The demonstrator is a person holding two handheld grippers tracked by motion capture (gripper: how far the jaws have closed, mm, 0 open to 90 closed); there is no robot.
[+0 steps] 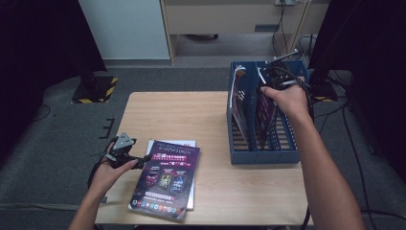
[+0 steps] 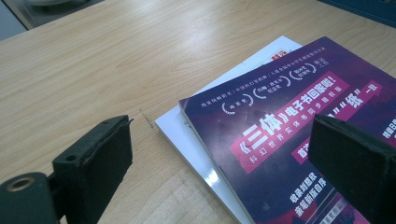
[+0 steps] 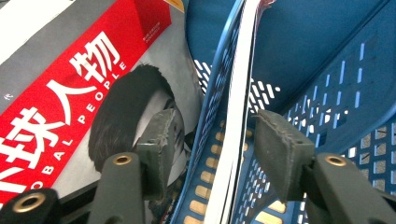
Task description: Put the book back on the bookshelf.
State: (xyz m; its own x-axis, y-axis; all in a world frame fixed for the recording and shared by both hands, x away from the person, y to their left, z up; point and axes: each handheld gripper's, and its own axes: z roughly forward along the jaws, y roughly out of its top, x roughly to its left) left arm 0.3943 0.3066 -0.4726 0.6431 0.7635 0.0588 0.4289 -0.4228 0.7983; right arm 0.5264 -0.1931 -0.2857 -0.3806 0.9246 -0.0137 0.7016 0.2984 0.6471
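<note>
The wooden bench (image 1: 210, 124) is the biggest thing here. On its right side stands a blue file rack (image 1: 261, 153) with upright slots. One magazine with a red band (image 3: 70, 79) leans in the left slot. Another magazine (image 3: 238, 107) stands on its edge in the next slot, right by the blue slot wall.

The right gripper (image 3: 210, 140) is up at the top of the rack, pointing down into it. Its jaws are partly apart, one on each side of the standing magazine and the blue wall. The pads do not press on the pages, so the magazine seems to stand on its own now. To do this step well, I think the right hand should lift straight up and out, so a jaw does not catch the pages or tip the rack.

Near the front left of the bench lies a purple magazine (image 1: 165, 179). It rests on top of a white one (image 2: 187, 140), which peeks out at its left and far edges. This purple one looks like the next to go in the rack.

The left gripper (image 2: 219, 158) hangs just over its near corner with the jaws wide and nothing between the pads. One pad is above the bare wood and one is above the purple cover. A good grab would take only the top magazine by its edge, close firmly, then lift it slowly so the white one stays flat.
</note>
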